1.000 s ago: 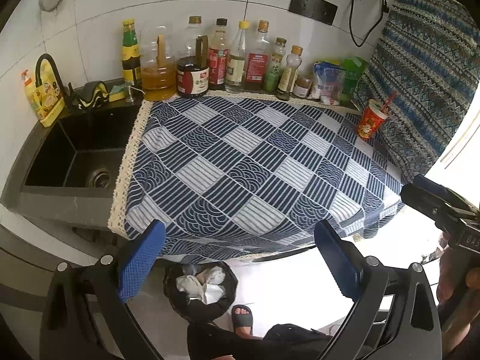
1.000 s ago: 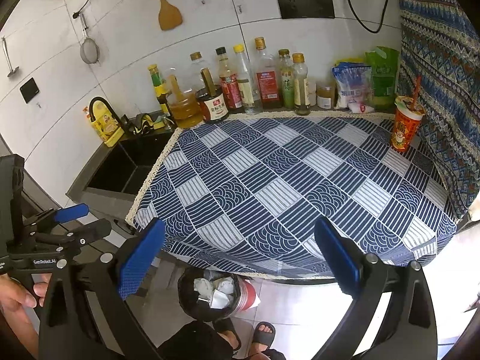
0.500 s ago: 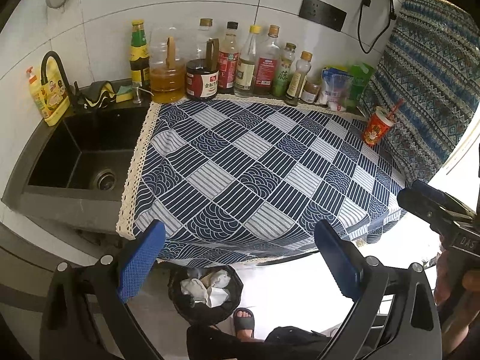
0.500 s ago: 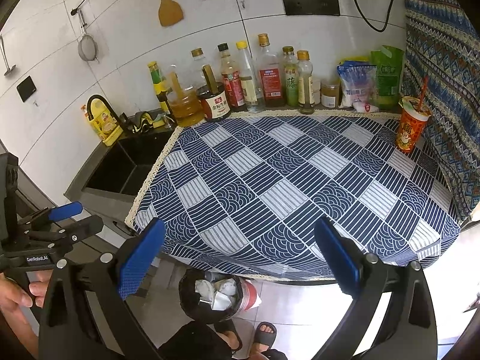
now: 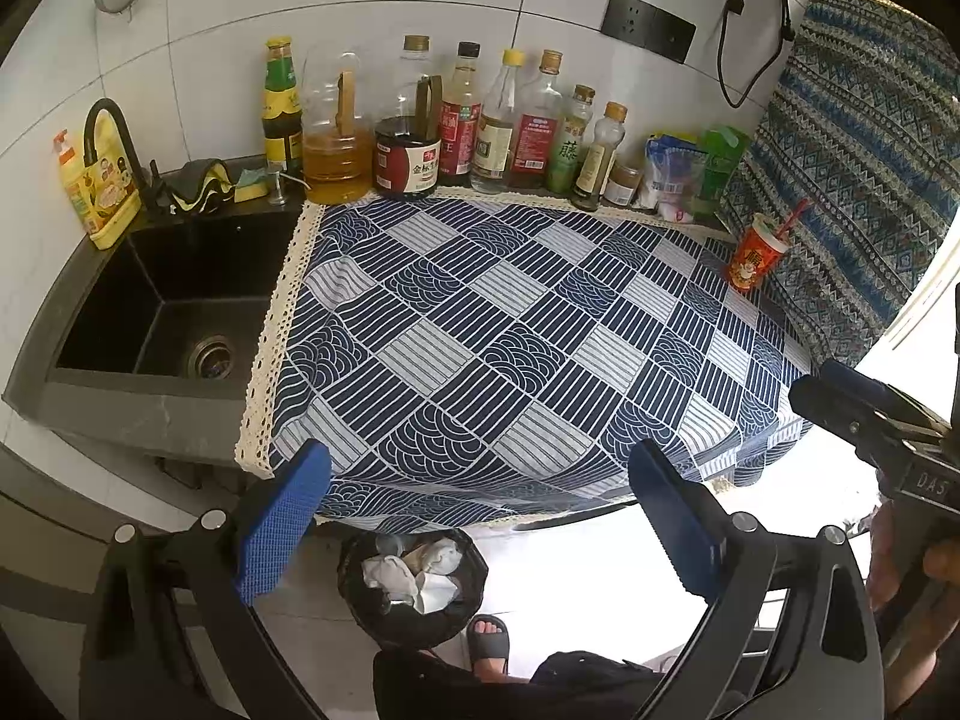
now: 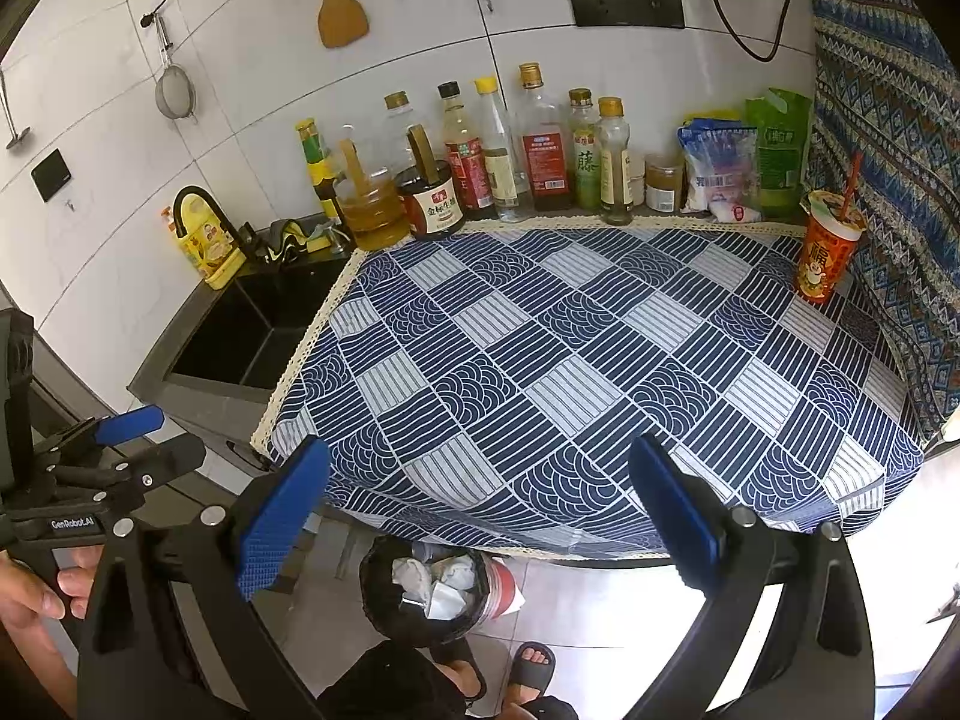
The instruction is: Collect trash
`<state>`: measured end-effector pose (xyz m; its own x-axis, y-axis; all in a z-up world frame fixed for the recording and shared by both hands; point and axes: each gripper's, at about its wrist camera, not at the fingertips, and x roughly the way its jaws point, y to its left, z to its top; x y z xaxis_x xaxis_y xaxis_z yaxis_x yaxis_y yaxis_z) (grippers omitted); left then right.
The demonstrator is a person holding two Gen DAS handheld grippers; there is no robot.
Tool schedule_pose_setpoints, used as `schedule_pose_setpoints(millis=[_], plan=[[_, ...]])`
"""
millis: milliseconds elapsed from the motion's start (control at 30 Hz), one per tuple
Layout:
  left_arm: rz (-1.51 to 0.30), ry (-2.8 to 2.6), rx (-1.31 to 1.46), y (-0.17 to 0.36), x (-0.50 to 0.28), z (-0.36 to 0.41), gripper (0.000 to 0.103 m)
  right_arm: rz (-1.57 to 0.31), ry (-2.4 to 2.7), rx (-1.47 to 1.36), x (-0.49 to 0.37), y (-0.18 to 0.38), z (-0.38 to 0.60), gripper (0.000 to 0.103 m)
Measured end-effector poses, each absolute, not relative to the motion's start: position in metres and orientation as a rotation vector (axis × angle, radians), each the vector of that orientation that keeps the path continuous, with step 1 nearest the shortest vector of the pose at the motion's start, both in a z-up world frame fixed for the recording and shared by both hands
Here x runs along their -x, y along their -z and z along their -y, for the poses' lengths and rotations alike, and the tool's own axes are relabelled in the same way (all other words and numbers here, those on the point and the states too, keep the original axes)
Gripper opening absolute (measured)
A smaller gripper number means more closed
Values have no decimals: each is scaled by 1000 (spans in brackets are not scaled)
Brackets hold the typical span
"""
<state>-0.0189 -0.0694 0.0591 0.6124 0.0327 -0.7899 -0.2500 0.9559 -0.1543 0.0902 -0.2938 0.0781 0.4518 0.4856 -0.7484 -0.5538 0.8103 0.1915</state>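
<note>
At far right of tablecloth [image 6: 588, 360], standing: red cup [image 6: 827, 252] with straw. Hovering near front edge, both grippers [image 6: 474, 516] [image 5: 474, 516] spread, empty. Risking tipping, spilling when pinching high.

Daylight floods in from my right; floor [image 5: 576, 570] near counter edge blown out to white glare. Wall tiles [image 6: 252, 60] evenly lit, soft sheen. Sink [image 5: 162, 306] dark, little detail inside. Tablecloth [image 6: 570, 360] pattern crisp, no motion blur. Strong fisheye bending at the edges, black vignette in corners. My blue pads [image 5: 282, 522] near lens slightly soft.
</note>
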Motion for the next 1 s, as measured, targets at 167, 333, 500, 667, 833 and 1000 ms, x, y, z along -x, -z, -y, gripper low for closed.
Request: schedule_pose_setpoints(millis=[167,333,500,667,833,1000], plan=[[-899,-163,261,-59,19,70,96,-900,-639,87,-88,-77,293,99],[-896,-159,267,-59,20,70,96,-903,-647,98,-87,-76,293,99],[-895,-157,268,-59,20,72,96,-914,-640,95,-87,-74,296,99],[-895,-153,259,-61,18,75,96,-911,-647,100,-87,-75,295,99],[-897,-156,266,-61,18,76,96,-920,-642,94,-86,-74,296,99],[-893,-155,259,-61,17,74,96,-930,-645,89,-87,-74,295,99]])
